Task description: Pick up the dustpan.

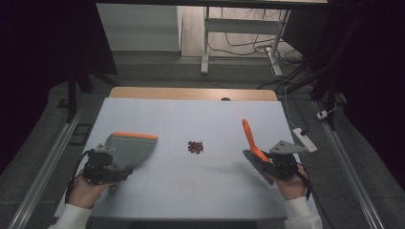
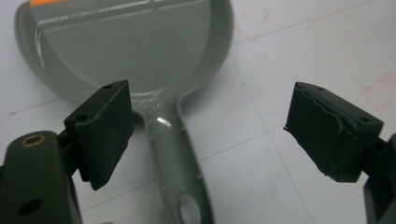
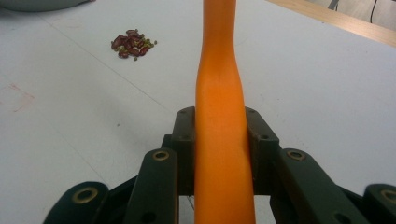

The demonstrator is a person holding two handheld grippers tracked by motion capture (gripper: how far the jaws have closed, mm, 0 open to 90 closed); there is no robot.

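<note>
While the right gripper (image 3: 219, 140) clamps the orange brush handle (image 3: 219, 93), the left gripper (image 2: 205, 135) gapes over the dustpan handle (image 2: 175, 158); bare table (image 1: 200, 186) around.

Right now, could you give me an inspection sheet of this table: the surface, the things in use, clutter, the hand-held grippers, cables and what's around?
Surface: white table top, faint reddish marks, wooden strip along the far edge.
Job's things: grey dustpan with orange lip lying flat; orange-handled brush lifted at a slant; small pile of dark red bits between them.
Clutter: nothing seen on the table beyond these.
Grippers: left hand-held gripper open, jaws either side of the dustpan handle, not closed on it; right hand-held gripper shut on the brush handle.
Cables: a cable trails from each gripper; loose wires on the floor beyond.
Surroundings: white desk legs, white power strip at the right, dark curtains.
</note>
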